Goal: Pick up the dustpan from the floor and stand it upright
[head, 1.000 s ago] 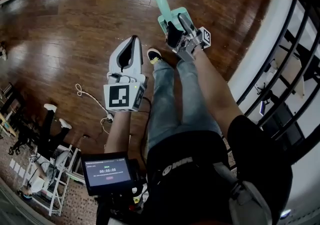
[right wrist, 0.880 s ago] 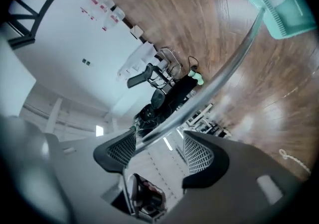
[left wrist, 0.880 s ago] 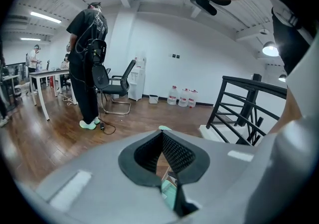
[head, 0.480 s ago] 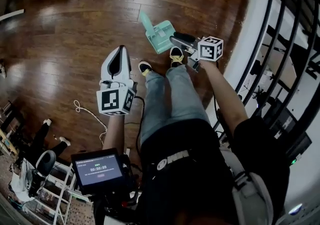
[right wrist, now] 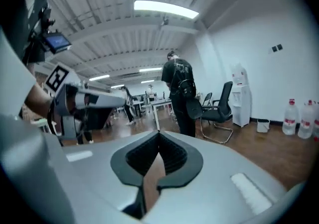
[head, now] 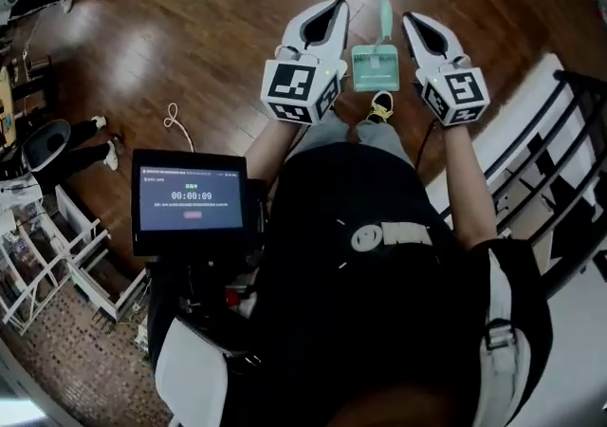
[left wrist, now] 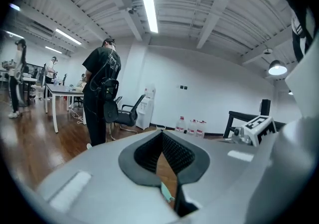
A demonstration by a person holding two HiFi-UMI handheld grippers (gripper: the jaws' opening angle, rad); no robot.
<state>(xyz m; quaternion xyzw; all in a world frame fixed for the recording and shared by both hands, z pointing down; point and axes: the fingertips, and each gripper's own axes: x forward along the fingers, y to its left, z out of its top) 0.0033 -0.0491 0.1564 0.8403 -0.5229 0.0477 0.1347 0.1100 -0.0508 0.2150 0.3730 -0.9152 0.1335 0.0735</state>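
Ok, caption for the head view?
Left gripper and right gripper, jaws shut, empty, flank the teal dustpan on wood floor.

I hold both arms forward, near level: my left gripper (head: 332, 6) has its jaws together, empty; my right gripper (head: 409, 18) has just closed on nothing.

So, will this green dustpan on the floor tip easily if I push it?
Probably light and stiff: the dustpan looks like thin moulded plastic. It would likely slide, since the wood floor is glossy. A push on its long narrow handle may tip it.
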